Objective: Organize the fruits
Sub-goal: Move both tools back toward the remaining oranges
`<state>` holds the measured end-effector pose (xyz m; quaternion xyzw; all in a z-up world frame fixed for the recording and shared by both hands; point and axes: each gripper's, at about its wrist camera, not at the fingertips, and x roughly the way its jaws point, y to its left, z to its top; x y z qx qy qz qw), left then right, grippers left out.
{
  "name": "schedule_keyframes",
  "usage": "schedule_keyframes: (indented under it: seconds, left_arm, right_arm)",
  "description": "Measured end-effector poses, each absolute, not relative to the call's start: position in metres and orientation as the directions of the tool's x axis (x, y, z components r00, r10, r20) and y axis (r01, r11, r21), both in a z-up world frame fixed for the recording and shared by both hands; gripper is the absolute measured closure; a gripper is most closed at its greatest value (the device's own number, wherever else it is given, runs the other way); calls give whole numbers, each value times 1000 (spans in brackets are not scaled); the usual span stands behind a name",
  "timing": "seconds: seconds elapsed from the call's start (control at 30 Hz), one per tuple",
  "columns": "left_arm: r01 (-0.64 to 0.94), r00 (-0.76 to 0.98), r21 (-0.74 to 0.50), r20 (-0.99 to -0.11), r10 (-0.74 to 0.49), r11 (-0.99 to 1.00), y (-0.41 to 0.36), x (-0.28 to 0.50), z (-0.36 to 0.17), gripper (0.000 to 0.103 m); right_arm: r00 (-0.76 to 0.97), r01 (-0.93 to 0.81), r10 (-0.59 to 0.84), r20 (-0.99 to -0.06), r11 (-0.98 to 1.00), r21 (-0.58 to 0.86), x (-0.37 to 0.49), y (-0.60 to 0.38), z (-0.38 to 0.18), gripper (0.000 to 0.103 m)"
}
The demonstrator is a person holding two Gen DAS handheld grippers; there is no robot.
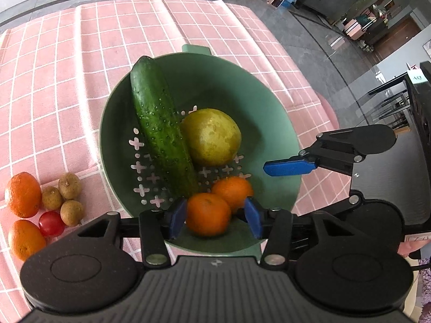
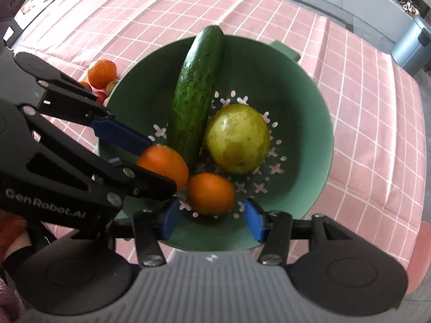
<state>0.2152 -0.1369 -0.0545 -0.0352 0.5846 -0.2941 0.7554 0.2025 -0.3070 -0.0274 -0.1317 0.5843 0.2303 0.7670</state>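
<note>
A green colander bowl (image 1: 269,102) holds a cucumber (image 1: 159,132), a yellow-green round fruit (image 1: 212,137) and two oranges. My left gripper (image 1: 215,216) is inside the bowl, its blue pads on either side of the near orange (image 1: 207,214); the grip looks tight, and the right wrist view shows its pad against that orange (image 2: 164,165). My right gripper (image 2: 211,219) is open and empty over the bowl's near rim (image 2: 327,145), by the other orange (image 2: 211,193). The other orange also shows in the left wrist view (image 1: 233,191).
On the pink checked cloth (image 1: 67,67) left of the bowl lie two more oranges (image 1: 23,195), three small brown fruits (image 1: 70,187) and a red cherry tomato (image 1: 51,223). The table edge runs on the far right; a grey bin (image 2: 412,45) stands beyond it.
</note>
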Motion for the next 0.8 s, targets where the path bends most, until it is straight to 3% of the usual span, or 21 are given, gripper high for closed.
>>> schedule_keyframes:
  seconds: [0.23, 0.4, 0.63, 0.8]
  left_arm:
    - [433, 245, -362, -834, -494, 826, -124, 196, -23, 45]
    - [456, 370, -270, -809, -457, 848, -105, 171, 8, 45]
    - [490, 548, -96, -739, -392, 866, -69, 126, 40, 45]
    - [438, 616, -55, -708, -344, 898, -32, 107, 45, 45]
  right_arm:
    - [291, -485, 217, -932, 873, 51, 184, -310, 1, 50]
    - [401, -437, 232, -886, 899, 37, 157, -304, 24, 46]
    - [568, -326, 286, -772, 939, 108, 112, -285, 53, 44]
    - [653, -260, 300, -695, 951, 166, 85, -264, 53, 43]
